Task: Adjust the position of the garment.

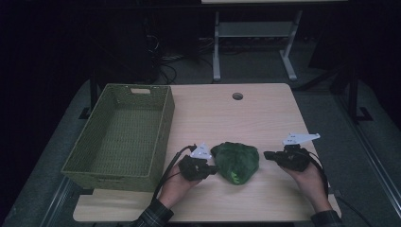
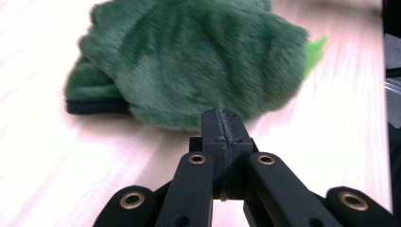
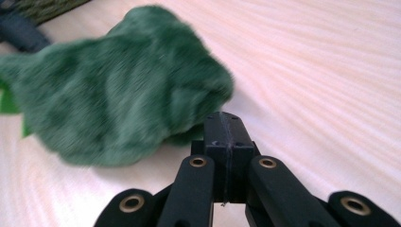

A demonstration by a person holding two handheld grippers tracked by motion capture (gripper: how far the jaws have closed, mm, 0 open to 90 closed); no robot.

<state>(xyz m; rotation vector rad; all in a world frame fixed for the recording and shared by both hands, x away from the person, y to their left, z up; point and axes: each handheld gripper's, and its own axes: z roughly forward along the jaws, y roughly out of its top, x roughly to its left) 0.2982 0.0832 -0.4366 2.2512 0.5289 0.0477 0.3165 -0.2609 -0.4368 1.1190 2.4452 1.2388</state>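
Green plush toy [image 1: 236, 162] lying near the middle of the worktop's [image 1: 265, 113] front edge, flanked by two hand-held grippers. Left gripper [image 1: 213, 169] just beside the toy's left flank, jaws pressed together and holding nothing, tips aimed at the fur. Right gripper [image 1: 267, 154] a little apart on the toy's other side, jaws likewise closed and empty, pointed inward. Woven green basket [image 1: 165, 124] standing empty along the worktop's left edge, overhanging the front-left corner, open top ready to receive. Judging by the symmetrical approach, a two-sided pinch or scoop on the soft toy being lined up, probably for a lift into the basket. No contact visible yet.
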